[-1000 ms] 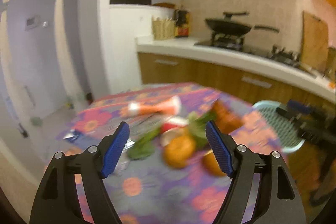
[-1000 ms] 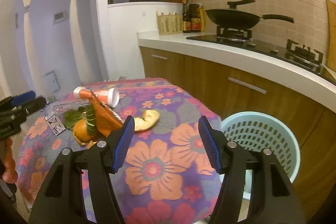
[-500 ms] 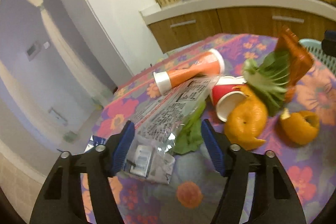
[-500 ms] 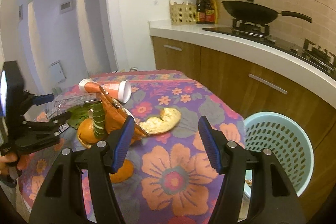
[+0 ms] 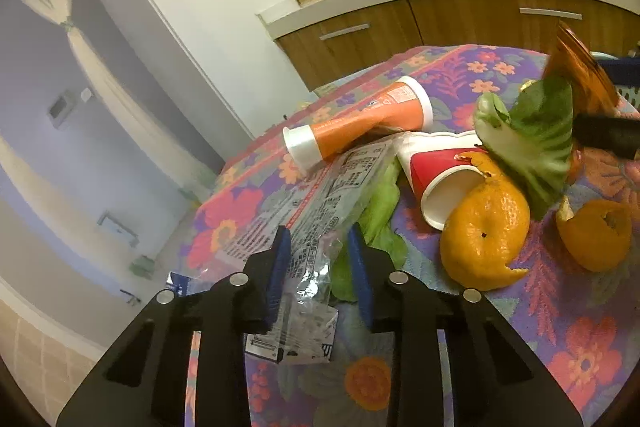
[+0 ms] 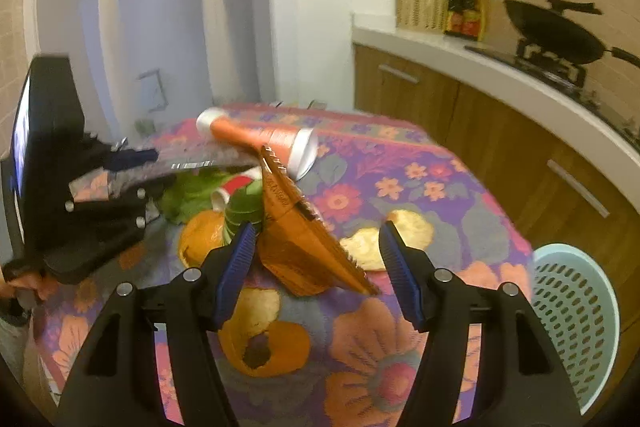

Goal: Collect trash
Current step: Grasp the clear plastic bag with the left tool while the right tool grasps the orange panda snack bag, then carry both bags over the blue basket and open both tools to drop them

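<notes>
Trash lies on a flowered tablecloth [image 5: 560, 327]. My left gripper [image 5: 318, 271] has its jaws narrowed around a clear printed plastic wrapper [image 5: 308, 211], which lies between the blue pads. Beside it are an orange bottle [image 5: 360, 123], a red paper cup [image 5: 440, 171], a green leaf [image 5: 532, 143] and orange peels [image 5: 484, 235]. My right gripper [image 6: 316, 259] is open, its fingers on either side of an orange-brown snack bag [image 6: 300, 239]. The left gripper and the wrapper [image 6: 192, 157] also show at the left of the right wrist view.
A pale blue perforated basket [image 6: 572, 311] stands beside the table at the right. More peel [image 6: 264, 339] lies at the table's front, another piece [image 6: 384, 239] further back. Kitchen cabinets and a counter with a wok [image 6: 556, 35] run behind.
My left gripper has dropped toward the table and narrowed its jaws around the plastic wrapper. My right gripper has moved left and forward, over the orange-brown bag.
</notes>
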The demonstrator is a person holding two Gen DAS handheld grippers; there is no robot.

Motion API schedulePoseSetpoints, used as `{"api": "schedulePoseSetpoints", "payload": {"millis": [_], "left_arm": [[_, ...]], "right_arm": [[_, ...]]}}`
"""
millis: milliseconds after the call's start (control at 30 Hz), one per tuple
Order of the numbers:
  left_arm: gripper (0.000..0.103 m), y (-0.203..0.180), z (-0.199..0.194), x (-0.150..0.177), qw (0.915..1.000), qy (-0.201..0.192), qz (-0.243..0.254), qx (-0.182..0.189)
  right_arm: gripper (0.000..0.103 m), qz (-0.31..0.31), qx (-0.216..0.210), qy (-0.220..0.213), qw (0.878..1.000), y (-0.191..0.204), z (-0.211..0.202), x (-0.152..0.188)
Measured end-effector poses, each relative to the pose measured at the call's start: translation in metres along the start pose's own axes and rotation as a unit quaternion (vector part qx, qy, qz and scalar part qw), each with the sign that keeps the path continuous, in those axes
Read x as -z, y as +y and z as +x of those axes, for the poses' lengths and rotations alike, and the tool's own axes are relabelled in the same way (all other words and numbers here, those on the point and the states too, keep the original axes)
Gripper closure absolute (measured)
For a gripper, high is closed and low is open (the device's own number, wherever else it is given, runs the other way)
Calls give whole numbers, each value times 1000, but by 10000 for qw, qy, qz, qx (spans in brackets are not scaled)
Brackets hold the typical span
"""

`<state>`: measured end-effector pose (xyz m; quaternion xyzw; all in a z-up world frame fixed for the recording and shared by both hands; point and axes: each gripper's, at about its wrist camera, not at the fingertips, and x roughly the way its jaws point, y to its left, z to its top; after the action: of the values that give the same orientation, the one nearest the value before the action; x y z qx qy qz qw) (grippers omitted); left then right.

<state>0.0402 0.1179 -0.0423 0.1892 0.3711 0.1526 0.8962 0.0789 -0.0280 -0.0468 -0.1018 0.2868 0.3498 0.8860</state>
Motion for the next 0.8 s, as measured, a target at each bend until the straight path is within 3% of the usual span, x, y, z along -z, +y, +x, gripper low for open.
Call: {"api": "schedulePoseSetpoints", "payload": {"millis": [33,67,133,200,400,500,700,800], "left_arm": [[79,0,-1,0,10000,-8,15,-11],[82,0,-3,0,10000,-21,13,5],[83,0,-7,0,10000,-55,2,16],[84,1,-12,-1,9999,-116,-15,52],[90,12,-38,-9,9970,-429,-401,513],[90,21,-51,-12,9907,-576,-746,977],[90,33,-69,-12,9663,-888,-1381,1984],[91,31,-74,-12,9493,-1073,-1590,2491]], "right_arm": [[50,-7,-24,13,10000,1,1,1],[64,-24,-56,19,10000,2,0,3],[71,-79,-59,-20,9999,6,-4,5],[91,-115,-91,-116,9998,8,-12,6],[93,-56,-147,-420,9990,10,-38,3],[93,28,-178,-521,9985,7,-47,0],[93,239,-218,-714,9969,-5,-64,2],[93,322,-131,-802,9962,-13,-72,4]]}}
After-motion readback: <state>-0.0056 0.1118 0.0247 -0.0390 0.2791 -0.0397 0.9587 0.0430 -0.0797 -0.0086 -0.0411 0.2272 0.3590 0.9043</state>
